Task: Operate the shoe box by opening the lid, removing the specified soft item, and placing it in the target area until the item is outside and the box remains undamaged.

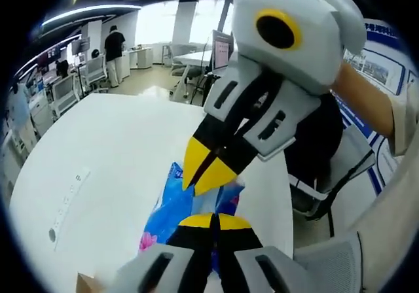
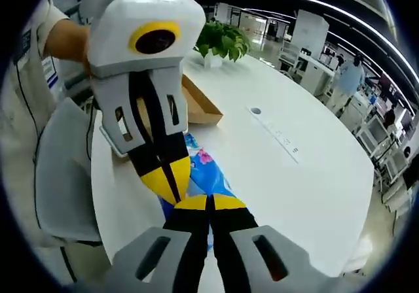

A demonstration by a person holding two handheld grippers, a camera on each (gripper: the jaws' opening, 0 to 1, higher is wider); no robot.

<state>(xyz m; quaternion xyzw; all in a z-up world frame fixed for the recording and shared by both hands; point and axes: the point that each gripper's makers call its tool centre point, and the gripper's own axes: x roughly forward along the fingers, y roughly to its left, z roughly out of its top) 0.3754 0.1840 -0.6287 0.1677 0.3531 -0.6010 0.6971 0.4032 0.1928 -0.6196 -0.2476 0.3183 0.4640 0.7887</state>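
I am holding both hand-held grippers tip to tip over the white desk [image 1: 111, 162], with the soft item — a blue plastic-wrapped pack [image 1: 171, 205] printed with pink — lying just beyond and beneath both sets of yellow tips. The left hand-held gripper [image 1: 214, 222] is showing its jaws pressed together; whether they are pinching the pack's edge I cannot tell. The right hand-held gripper [image 2: 211, 203] is likewise closed, its tips meeting the pack [image 2: 208, 175] at its near end. The pack's long axis is running away from the right gripper, toward the open cardboard shoe box [image 2: 196, 106] beyond it; both grippers are equally near.

The right gripper view is showing the box and a potted plant [image 2: 221, 41] — the left gripper view is instead showing only a box corner [image 1: 85, 284] and a person's sleeve [image 1: 406, 120].
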